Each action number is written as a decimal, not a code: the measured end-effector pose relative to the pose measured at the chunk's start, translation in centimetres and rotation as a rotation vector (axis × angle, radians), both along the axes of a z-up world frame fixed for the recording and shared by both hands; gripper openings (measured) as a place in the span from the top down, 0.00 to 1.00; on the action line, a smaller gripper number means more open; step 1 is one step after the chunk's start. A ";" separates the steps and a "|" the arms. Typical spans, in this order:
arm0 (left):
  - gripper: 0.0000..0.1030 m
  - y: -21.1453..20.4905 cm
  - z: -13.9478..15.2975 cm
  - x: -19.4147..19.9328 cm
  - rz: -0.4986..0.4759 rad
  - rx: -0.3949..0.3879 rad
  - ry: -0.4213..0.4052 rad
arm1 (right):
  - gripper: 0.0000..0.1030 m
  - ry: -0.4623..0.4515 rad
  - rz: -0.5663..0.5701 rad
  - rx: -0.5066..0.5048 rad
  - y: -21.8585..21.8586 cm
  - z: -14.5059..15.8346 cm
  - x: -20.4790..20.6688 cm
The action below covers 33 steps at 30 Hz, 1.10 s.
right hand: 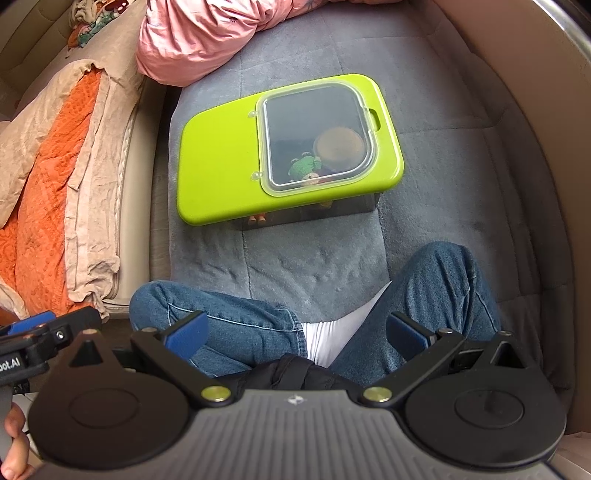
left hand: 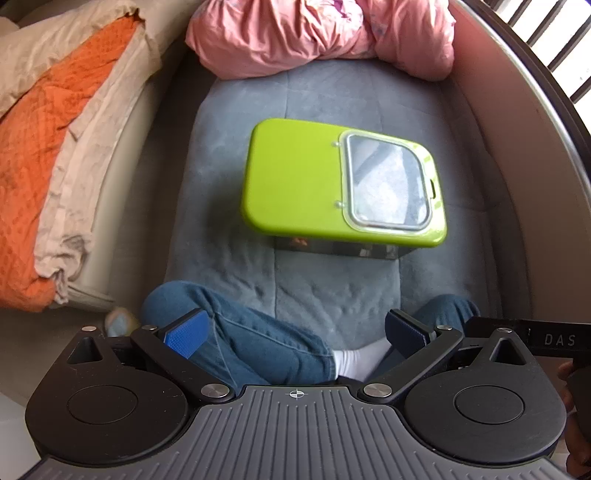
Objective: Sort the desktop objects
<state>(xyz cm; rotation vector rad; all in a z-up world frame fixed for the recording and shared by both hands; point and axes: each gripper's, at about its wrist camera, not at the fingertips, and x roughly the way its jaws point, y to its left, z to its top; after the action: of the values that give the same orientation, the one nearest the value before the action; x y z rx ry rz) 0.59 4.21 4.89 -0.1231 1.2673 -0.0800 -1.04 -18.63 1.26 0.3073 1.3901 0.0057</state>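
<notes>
A storage box with a lime-green lid [left hand: 295, 177] [right hand: 221, 166] stands on a grey-blue mat, ahead of both grippers. Its clear hatch [left hand: 388, 184] [right hand: 317, 136] is closed. Through the hatch in the right wrist view I see a green knitted toy [right hand: 304, 166] and a round brown object [right hand: 340, 147] inside. My left gripper [left hand: 295, 332] is open and empty, held above a person's crossed legs. My right gripper [right hand: 297, 332] is open and empty too, well short of the box.
The person's jeans [left hand: 251, 339] [right hand: 229, 328] and white sock [left hand: 356, 360] [right hand: 332, 336] lie just below the fingers. A pink quilt [left hand: 317, 33] [right hand: 195, 37] is bunched beyond the box. Orange and beige bedding [left hand: 48, 147] [right hand: 55, 162] lies left. A curved beige wall [left hand: 517, 129] bounds the right.
</notes>
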 end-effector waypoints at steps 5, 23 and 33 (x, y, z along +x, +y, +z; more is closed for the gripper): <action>0.00 -0.3 -0.5 0.3 -0.004 0.006 0.013 | 0.00 0.013 0.000 0.001 -0.2 -0.6 0.1; 0.00 -1.3 -1.6 0.5 -0.032 0.025 0.021 | 0.00 0.008 0.001 0.000 -0.2 -1.2 0.3; 0.00 -1.4 -3.1 1.2 -0.014 0.006 0.065 | 0.00 -0.023 0.043 -0.039 1.1 -1.6 1.0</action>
<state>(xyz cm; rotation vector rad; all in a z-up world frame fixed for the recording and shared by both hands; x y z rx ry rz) 1.82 2.79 1.80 -0.1123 1.3330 -0.0852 -0.04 -17.56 -0.30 0.2444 1.3726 0.0174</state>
